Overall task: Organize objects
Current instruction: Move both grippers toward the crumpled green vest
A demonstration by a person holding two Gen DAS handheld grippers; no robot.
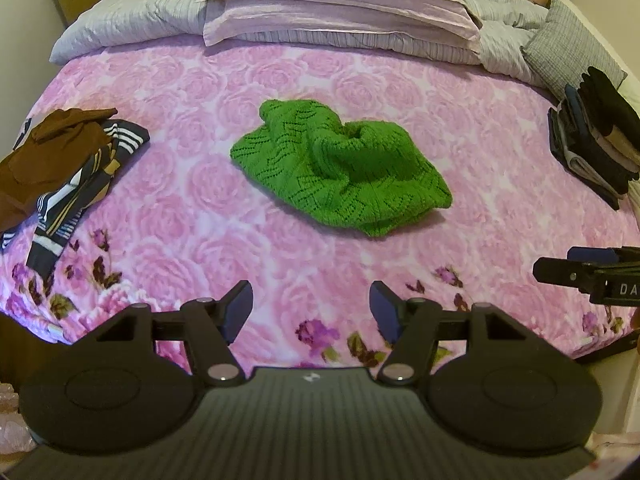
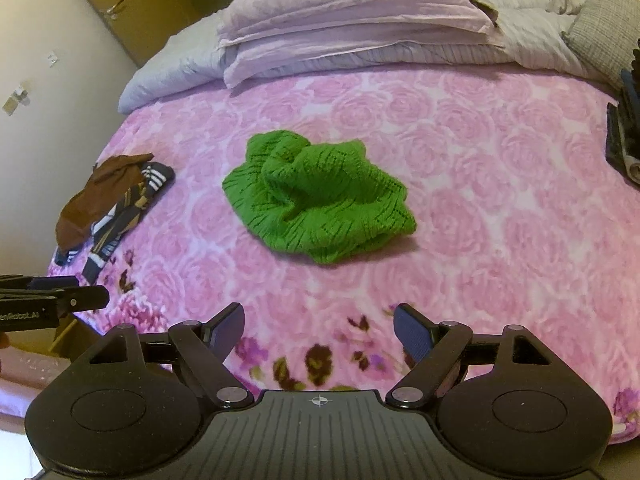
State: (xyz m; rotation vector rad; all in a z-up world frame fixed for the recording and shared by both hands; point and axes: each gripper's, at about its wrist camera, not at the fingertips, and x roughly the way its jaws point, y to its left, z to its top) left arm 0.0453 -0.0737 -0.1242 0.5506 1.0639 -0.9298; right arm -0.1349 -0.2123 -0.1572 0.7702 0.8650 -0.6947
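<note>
The crumpled green sweater (image 1: 340,168) lies mid-bed at twelve o'clock from both empty, parted tools, left gripper (image 1: 311,312) and right gripper (image 2: 319,330), neither plainly nearer, its long axis ten-to-four

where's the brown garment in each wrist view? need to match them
Left wrist: brown garment at the far left edge, lying on the striped clothes.
Right wrist: brown garment left of centre, near the bed's left edge.
Shared landmark: the green knit sweater, mid-bed to its right.
</note>
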